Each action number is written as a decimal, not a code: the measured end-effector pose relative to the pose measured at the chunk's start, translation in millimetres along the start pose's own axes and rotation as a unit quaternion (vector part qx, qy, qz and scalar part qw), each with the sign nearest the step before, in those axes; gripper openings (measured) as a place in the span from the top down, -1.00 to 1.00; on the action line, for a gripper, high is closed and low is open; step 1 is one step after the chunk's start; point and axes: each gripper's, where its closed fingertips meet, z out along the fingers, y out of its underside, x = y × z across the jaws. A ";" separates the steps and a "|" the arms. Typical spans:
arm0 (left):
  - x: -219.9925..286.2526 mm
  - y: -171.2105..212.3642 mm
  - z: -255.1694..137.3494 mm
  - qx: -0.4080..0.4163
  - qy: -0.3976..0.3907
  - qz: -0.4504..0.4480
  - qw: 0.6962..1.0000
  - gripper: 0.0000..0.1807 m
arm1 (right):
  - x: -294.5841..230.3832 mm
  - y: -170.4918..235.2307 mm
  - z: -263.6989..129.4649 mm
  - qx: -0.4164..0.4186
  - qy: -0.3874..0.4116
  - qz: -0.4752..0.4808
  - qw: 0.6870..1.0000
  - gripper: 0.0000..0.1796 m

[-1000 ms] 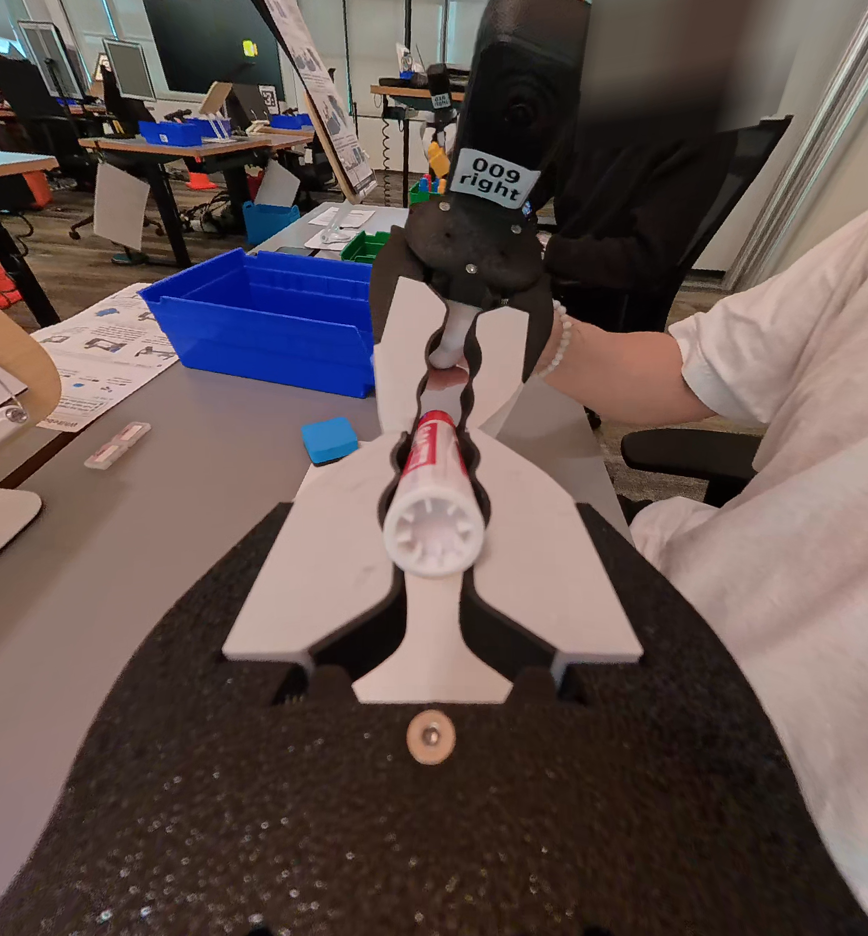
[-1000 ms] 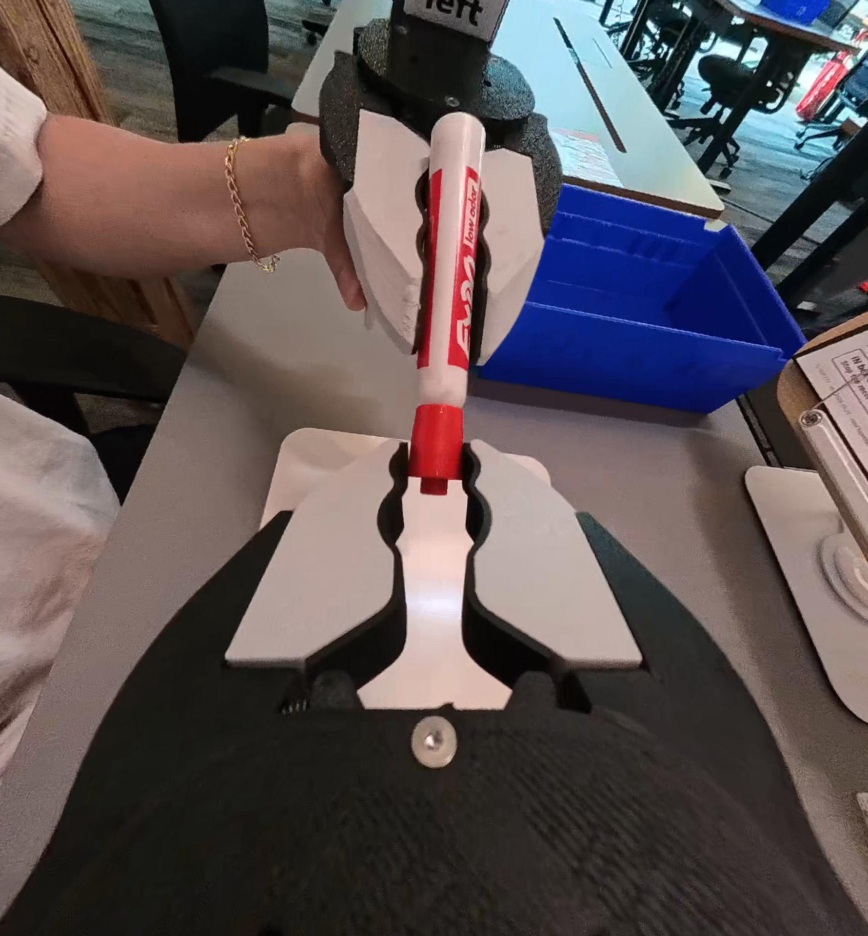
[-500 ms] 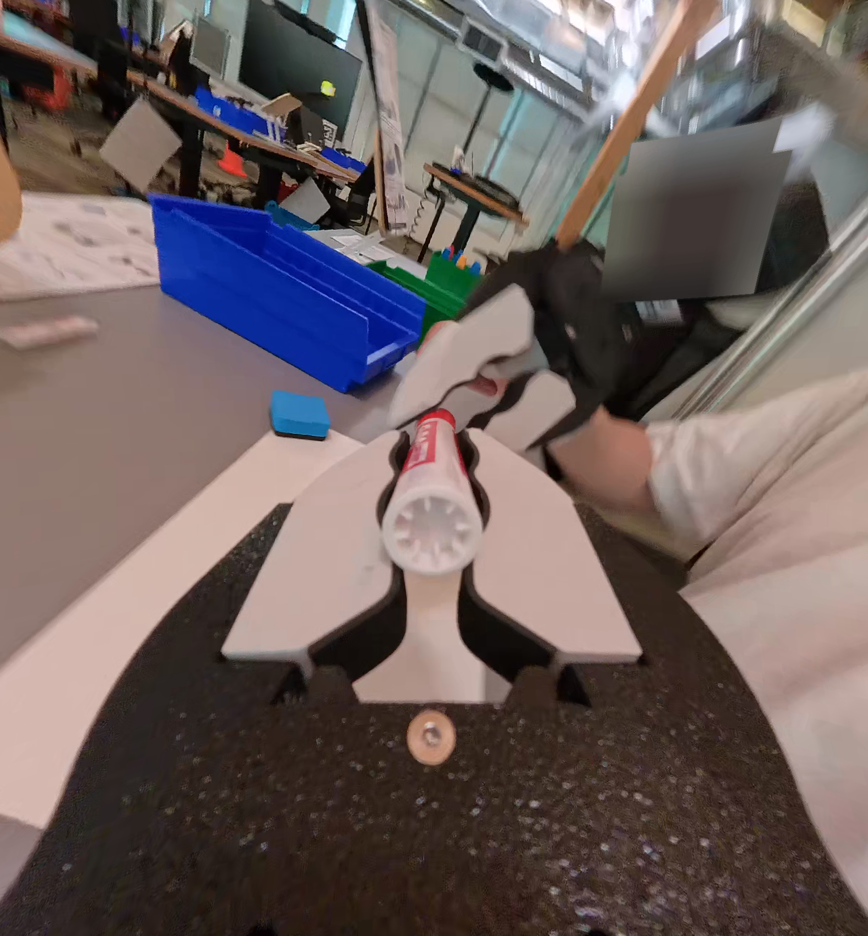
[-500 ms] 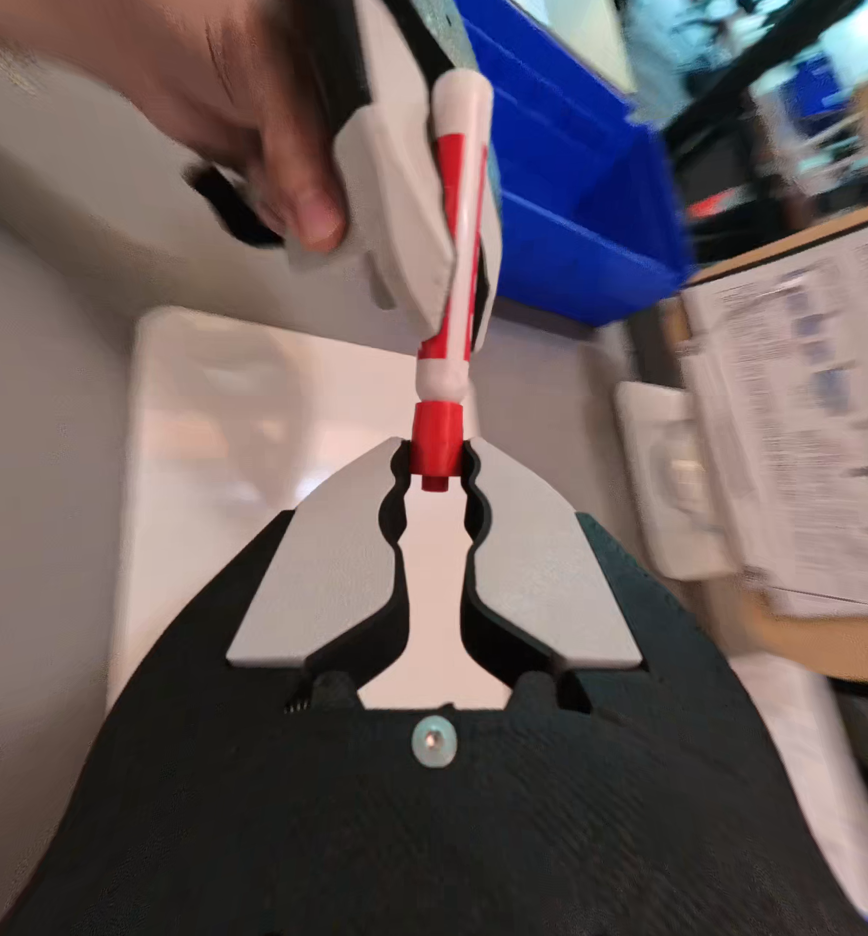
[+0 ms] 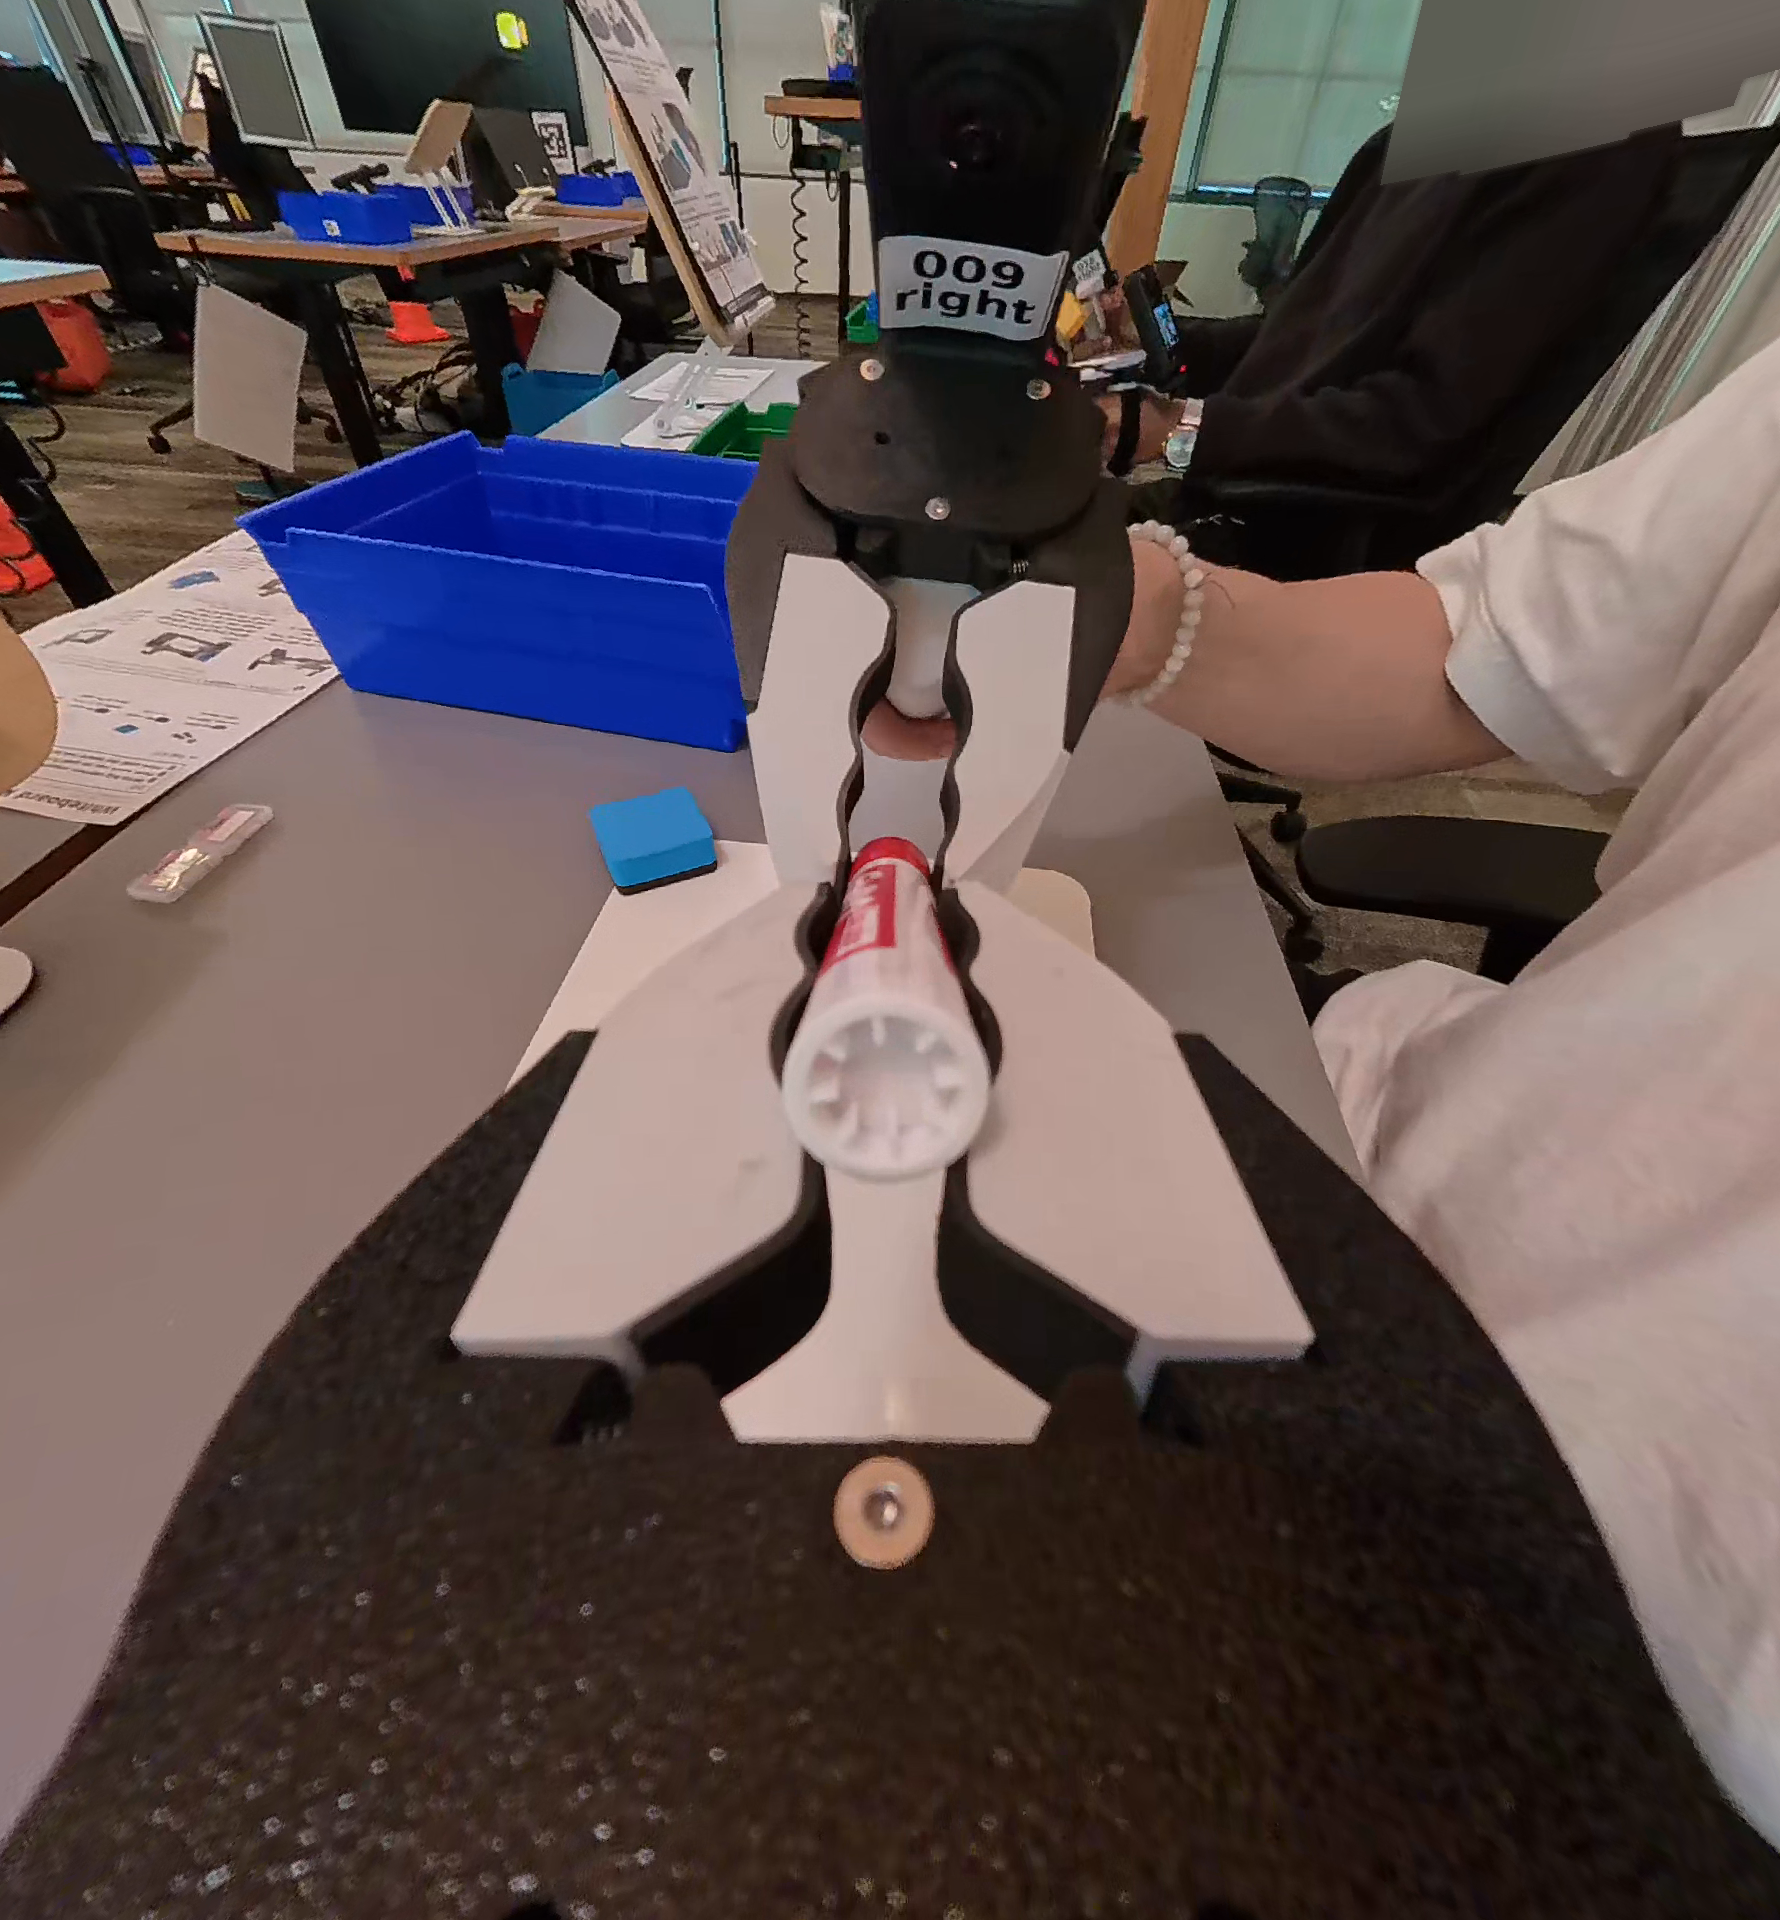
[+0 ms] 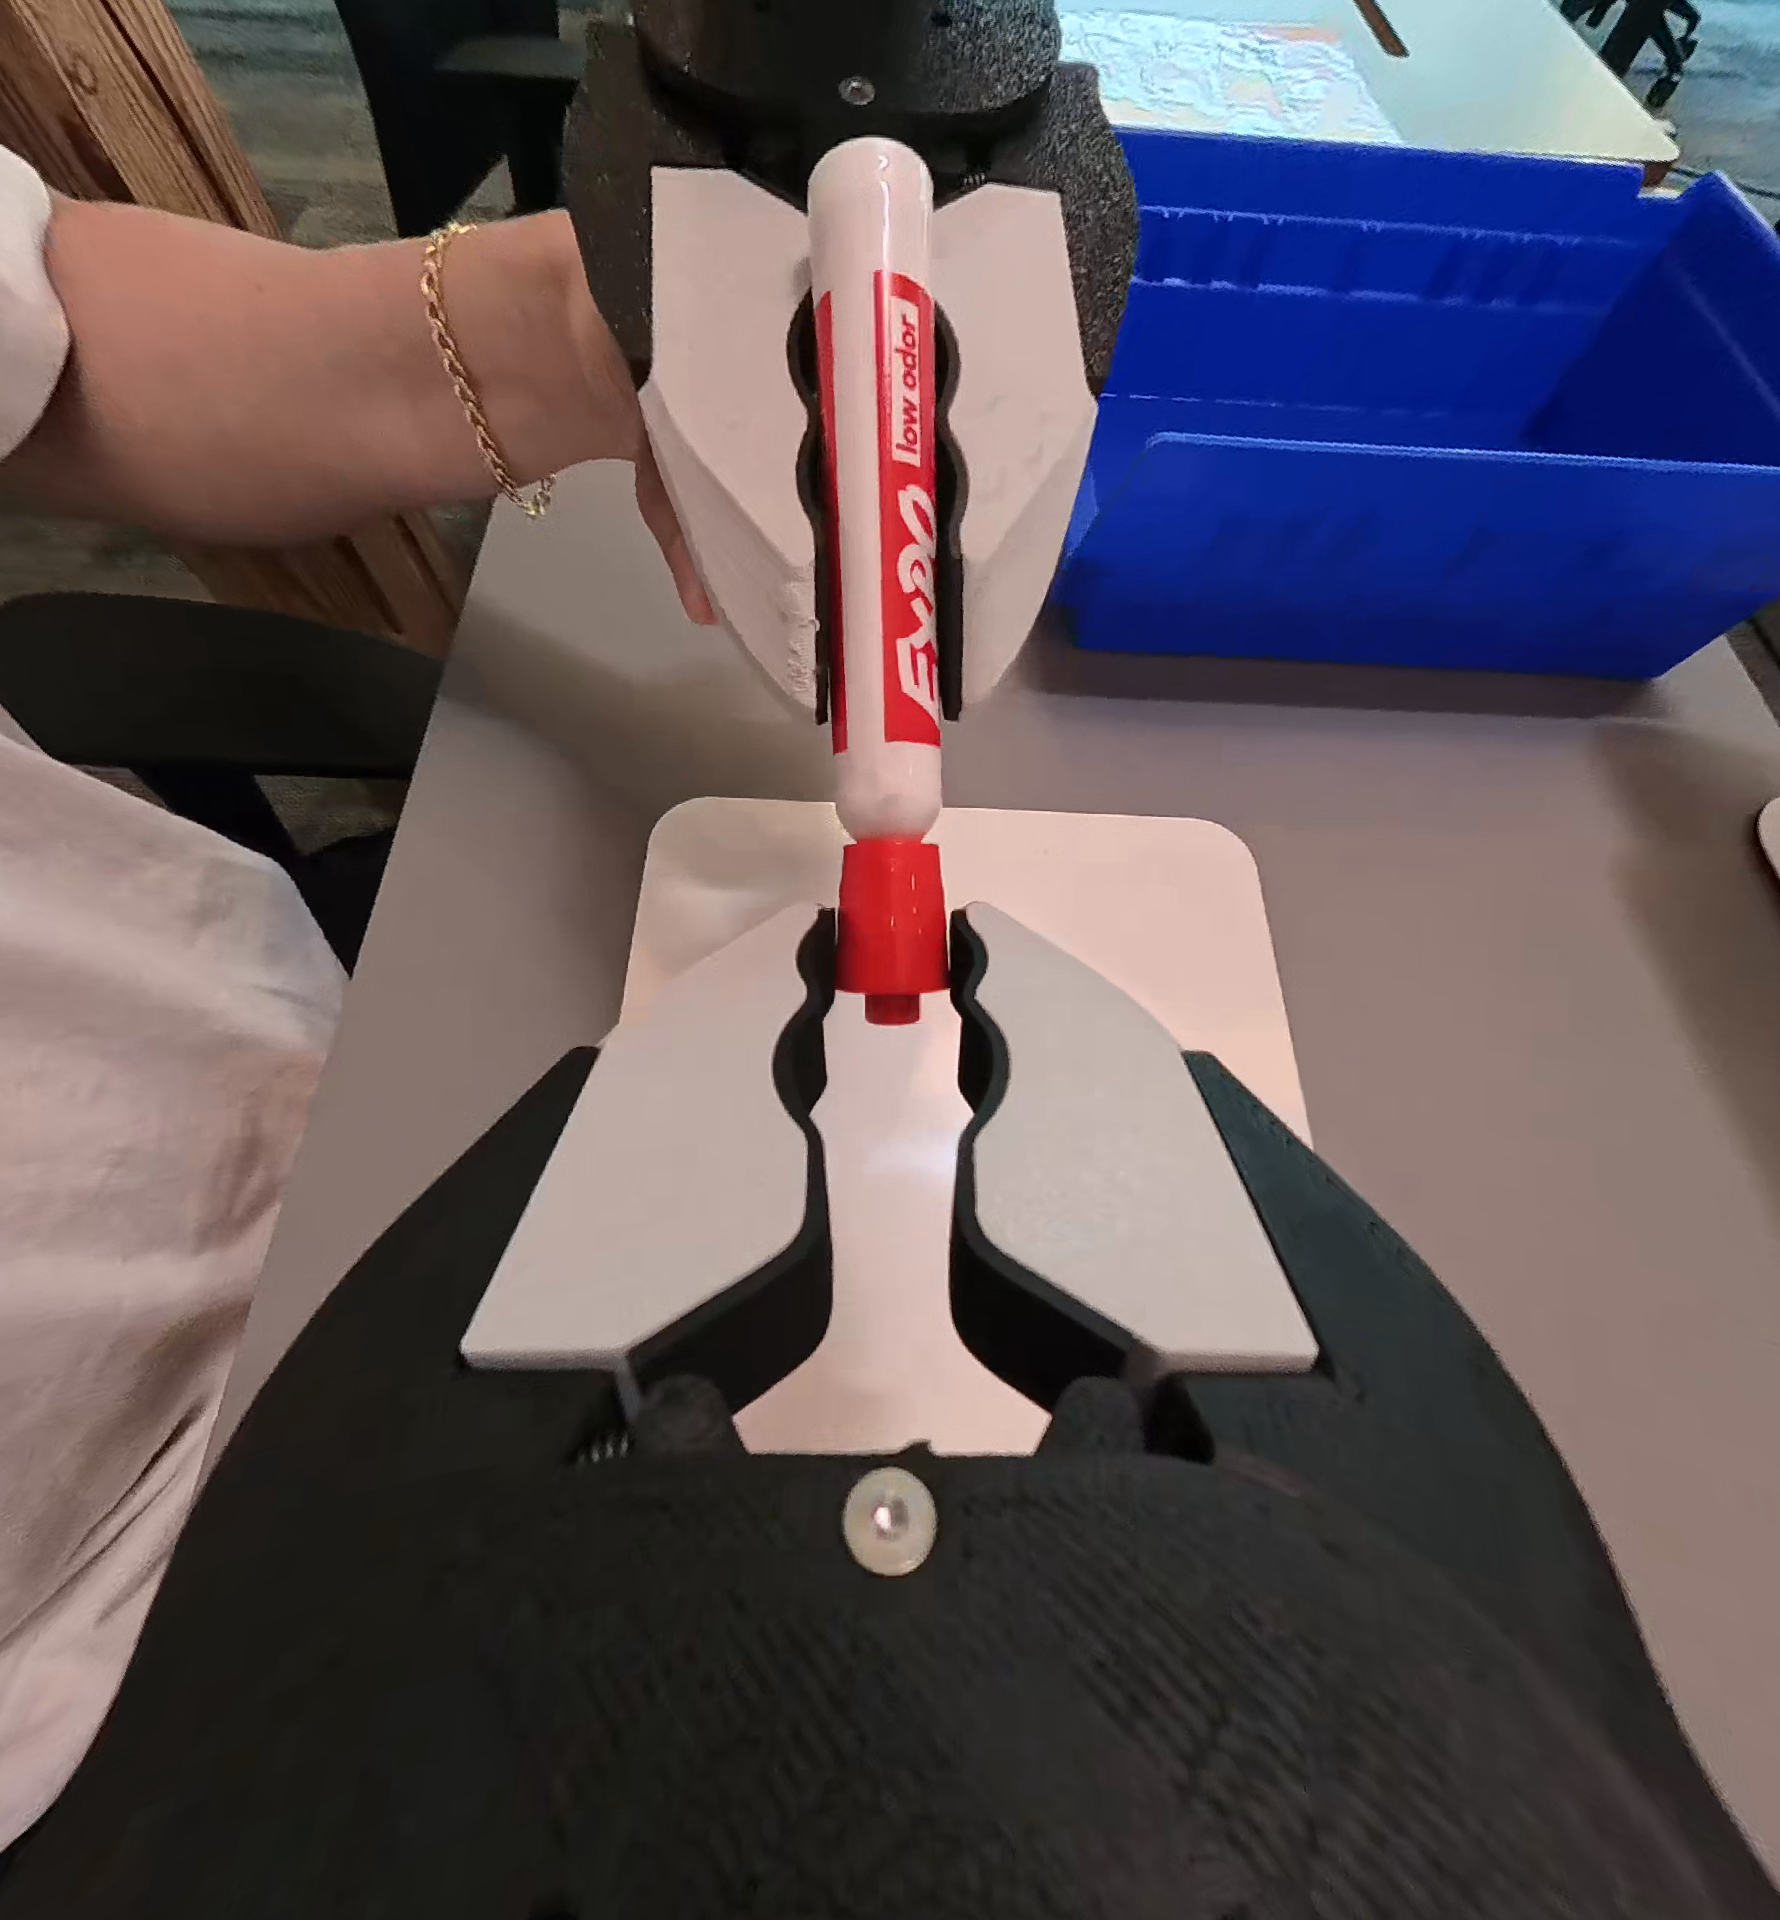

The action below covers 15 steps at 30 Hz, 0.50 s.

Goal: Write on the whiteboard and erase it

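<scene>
Two claws share one red-and-white marker above the small whiteboard.

Nearest in the right wrist view, the right gripper [image 6: 891,961] has its fingertips clamped on the marker's red cap [image 6: 888,920]. Just past those tips, the marker [image 6: 881,520] rises tilted toward the left gripper [image 6: 881,665], whose jaws are pressed together around the barrel; the barrel's white butt end points back at the left wrist camera. Below both claws lies the whiteboard [image 6: 1125,935] on the grey table [image 6: 1488,987]. Left of the right claw's tips sits a blue eraser [image 5: 652,836], and beyond it a blue bin [image 5: 512,582].
</scene>
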 end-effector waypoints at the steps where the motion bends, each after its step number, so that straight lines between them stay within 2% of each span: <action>1: 0.1 0.5 0.3 -0.001 0.003 0.000 1.000 0.79 | 0.0 -1.5 0.1 0.007 -0.002 0.003 1.000 0.76; 6: 0.1 0.2 0.5 -0.005 0.003 0.002 1.000 0.79 | 5.4 -8.1 -1.9 0.040 0.013 0.011 0.999 0.67; 7: -0.7 0.1 0.6 -0.005 0.000 0.003 1.000 0.79 | 3.0 -8.4 -2.0 0.042 0.006 0.007 0.999 0.74; 10: -0.3 1.8 3.0 -0.009 0.005 -0.005 1.000 0.79 | 0.4 -9.0 -3.8 0.041 0.005 0.004 0.999 0.80; 15: -7.3 2.0 6.9 0.004 -0.018 -0.044 0.999 0.79 | 12.2 -4.6 -6.6 -0.015 0.121 -0.093 0.988 0.80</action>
